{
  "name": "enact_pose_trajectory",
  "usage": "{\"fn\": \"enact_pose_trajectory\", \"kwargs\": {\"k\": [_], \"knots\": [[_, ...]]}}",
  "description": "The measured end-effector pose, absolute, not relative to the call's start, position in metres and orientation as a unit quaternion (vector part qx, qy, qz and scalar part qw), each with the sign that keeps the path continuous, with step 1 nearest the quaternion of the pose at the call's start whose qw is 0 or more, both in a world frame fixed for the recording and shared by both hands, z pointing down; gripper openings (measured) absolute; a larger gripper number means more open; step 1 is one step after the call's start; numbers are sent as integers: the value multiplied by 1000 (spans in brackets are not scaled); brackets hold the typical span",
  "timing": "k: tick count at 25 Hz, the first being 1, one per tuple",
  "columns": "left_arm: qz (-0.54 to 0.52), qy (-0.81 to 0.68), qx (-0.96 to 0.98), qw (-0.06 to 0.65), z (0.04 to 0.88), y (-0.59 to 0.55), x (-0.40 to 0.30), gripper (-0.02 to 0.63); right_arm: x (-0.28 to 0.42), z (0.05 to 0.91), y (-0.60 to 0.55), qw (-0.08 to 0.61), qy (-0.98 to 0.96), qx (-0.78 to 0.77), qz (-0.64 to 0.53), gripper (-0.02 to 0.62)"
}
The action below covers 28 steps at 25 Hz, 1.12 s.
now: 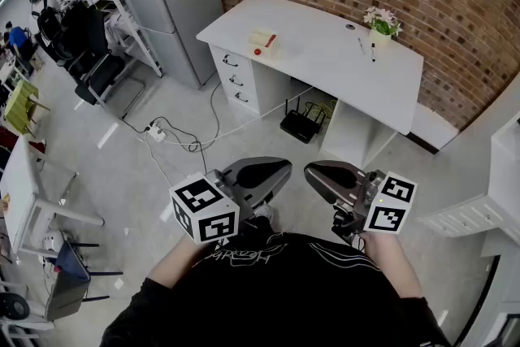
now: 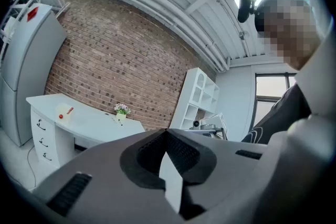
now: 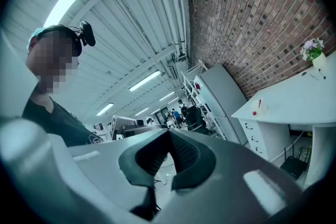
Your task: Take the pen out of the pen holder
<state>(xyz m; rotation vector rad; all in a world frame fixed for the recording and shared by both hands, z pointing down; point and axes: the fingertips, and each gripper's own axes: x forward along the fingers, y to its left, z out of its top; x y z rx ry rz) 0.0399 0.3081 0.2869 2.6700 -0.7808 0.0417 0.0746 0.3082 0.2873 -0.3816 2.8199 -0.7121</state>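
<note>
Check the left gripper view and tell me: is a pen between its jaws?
No, the left gripper has its jaws closed on each other, with nothing between them.

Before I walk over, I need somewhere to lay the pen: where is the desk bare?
The widest bare stretch of the white desk lies between the pen holder near its left end and the loose pens by the flower pot. The front right corner is bare too. Crowded only around the pot.
</note>
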Motion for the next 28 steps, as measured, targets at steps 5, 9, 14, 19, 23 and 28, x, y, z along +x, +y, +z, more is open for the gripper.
{"fn": "enact_pose_trajectory", "kwargs": {"k": [5,9,14,19,23,28], "knots": [[17,-275,945,177,284,311,47,3,79,285,313,101,958,-126,-238,3],[24,-275,946,172,282,308,52,3,83,285,310,98,956,-134,-243,3],[34,-272,947,169,282,305,58,3,89,283,305,101,954,-145,-244,3],[44,-274,944,177,287,295,59,3,88,287,300,96,953,-144,-251,3],[50,-273,942,187,294,287,62,3,90,296,294,84,953,-151,-250,3],[54,-266,943,195,302,275,64,3,95,298,281,103,945,-152,-269,3]]}}
